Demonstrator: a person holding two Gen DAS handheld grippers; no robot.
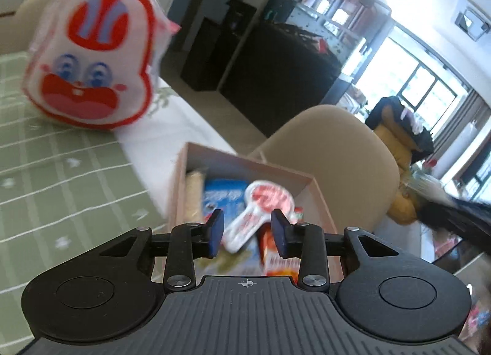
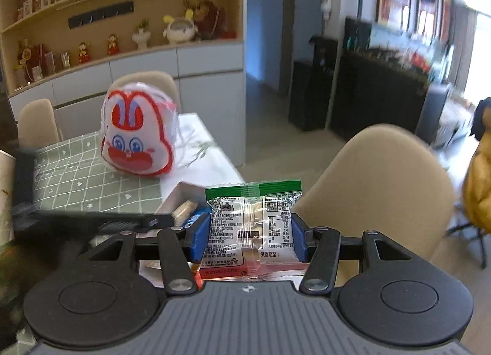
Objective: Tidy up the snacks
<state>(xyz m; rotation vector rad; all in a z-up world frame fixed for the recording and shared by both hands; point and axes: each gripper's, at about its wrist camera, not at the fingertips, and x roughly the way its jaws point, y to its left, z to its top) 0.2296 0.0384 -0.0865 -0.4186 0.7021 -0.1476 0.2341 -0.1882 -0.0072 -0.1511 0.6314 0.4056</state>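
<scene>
A pink cardboard box [image 1: 245, 167] sits at the table's right edge and holds several snack packs, among them a white-and-red paddle-shaped pack [image 1: 260, 210] and a blue pack [image 1: 221, 195]. My left gripper [image 1: 248, 232] is open and empty just above the box. My right gripper [image 2: 249, 235] is shut on a clear snack packet with a green top [image 2: 251, 223], held above the box [image 2: 181, 192]. A big white-and-red rabbit-face bag [image 1: 92, 60] stands on the table beyond the box; it also shows in the right wrist view [image 2: 138, 134].
The table has a green checked cloth [image 1: 61, 171]. A beige chair [image 1: 331, 164] stands right beside the box, also in the right wrist view [image 2: 383, 195]. The other gripper's dark body [image 2: 61, 220] crosses the left of the right wrist view. Black cabinets [image 1: 276, 63] stand behind.
</scene>
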